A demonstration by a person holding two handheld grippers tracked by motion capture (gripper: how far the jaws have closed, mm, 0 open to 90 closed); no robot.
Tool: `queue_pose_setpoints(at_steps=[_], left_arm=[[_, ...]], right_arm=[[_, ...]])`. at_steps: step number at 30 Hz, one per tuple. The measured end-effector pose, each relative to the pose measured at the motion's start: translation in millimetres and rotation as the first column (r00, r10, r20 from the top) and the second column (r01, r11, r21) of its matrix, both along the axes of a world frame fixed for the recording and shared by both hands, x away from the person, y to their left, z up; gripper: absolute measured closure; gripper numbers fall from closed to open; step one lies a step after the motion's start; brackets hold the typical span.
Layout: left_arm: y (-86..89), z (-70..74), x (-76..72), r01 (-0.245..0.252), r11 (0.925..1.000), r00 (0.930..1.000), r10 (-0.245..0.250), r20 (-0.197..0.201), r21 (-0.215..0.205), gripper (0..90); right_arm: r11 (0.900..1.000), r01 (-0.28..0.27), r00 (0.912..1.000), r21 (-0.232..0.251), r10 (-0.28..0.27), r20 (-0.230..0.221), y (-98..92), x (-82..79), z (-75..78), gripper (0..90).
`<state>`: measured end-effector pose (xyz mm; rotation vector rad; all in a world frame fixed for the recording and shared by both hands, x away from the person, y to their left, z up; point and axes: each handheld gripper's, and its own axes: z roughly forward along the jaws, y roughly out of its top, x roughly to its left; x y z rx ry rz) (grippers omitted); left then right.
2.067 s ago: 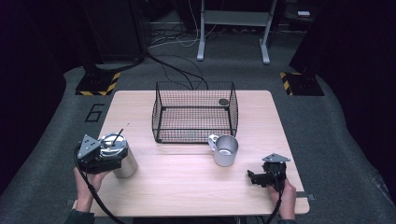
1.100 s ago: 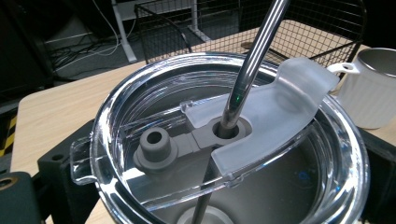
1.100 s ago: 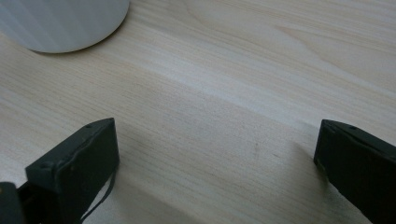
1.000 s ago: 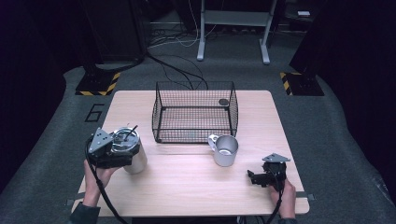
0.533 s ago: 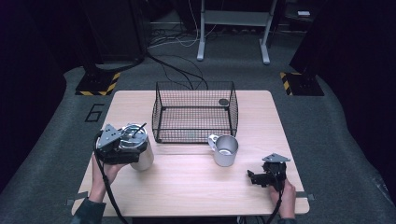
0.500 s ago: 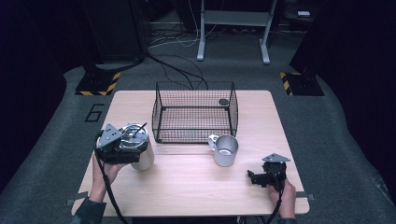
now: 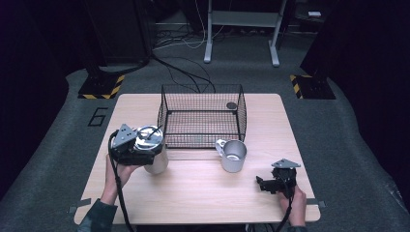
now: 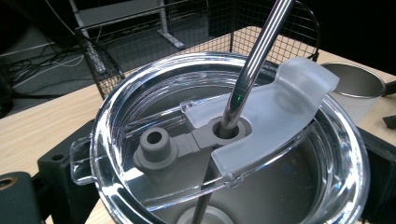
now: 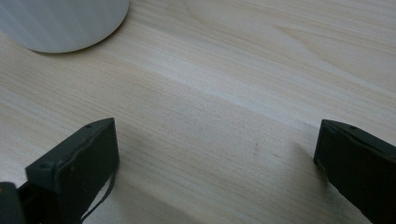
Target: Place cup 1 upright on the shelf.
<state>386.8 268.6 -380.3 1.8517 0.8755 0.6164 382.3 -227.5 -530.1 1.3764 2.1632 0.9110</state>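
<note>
So the tumbler has been carried rightward over the last couple of seconds, from the table's left edge to a spot just beside the wire basket's front-left corner. It's clamped in the left gripper, with the black jaws seen on either side of the clear lid in the left gripper view. A metal straw is poked through the lid's hole. Looks like the tumbler is being brought toward the basket, probably to be lifted in, though that's only a guess.

The right gripper hasn't been moved at all: jaws spread wide, nothing between them, resting low over the bare table near the front right.

Whether the tumbler is touching the tabletop or lifted can't be made out. The small dark thing in the basket's back corner is too tiny to identify. The metal mug is cut off at the edges of both gripper views.
</note>
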Motion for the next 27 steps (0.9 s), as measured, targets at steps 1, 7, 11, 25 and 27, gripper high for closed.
queue_pose_setpoints(at_steps=[1, 7, 11, 25, 27], left_arm=[[-2.1, 1.7, 1.3, 0.007, 1.0000, 1.0000, -0.007, -0.001, 0.004, 4.1], [-10.6, 4.9, 7.0, 0.032, 0.9995, 0.9995, -0.032, -0.002, 0.003, 4.1], [-16.0, 5.4, 10.1, 0.042, 0.9991, 0.9991, -0.042, -0.001, 0.000, 4.1], [-32.7, 19.4, 20.9, 0.101, 0.9947, 0.9948, -0.101, -0.006, -0.018, 4.1], [-34.9, 21.6, 22.0, 0.106, 0.9942, 0.9944, -0.106, 0.000, -0.017, 4.1]], right_arm=[[1.000, -0.001, 1.0000, -0.001, 0.001, 0.001, -0.1, 0.1, 0.0, 0.0], [1.000, -0.001, 1.0000, -0.001, 0.001, 0.002, -0.2, 0.1, 0.0, 0.0], [1.000, -0.002, 1.0000, -0.002, 0.002, 0.002, -0.3, 0.2, 0.0, 0.0], [1.000, -0.001, 1.0000, -0.001, 0.001, 0.001, -0.2, 0.1, 0.0, 0.0], [1.000, 0.000, 1.0000, 0.000, 0.000, 0.002, -0.1, 0.2, -0.1, 0.0]])
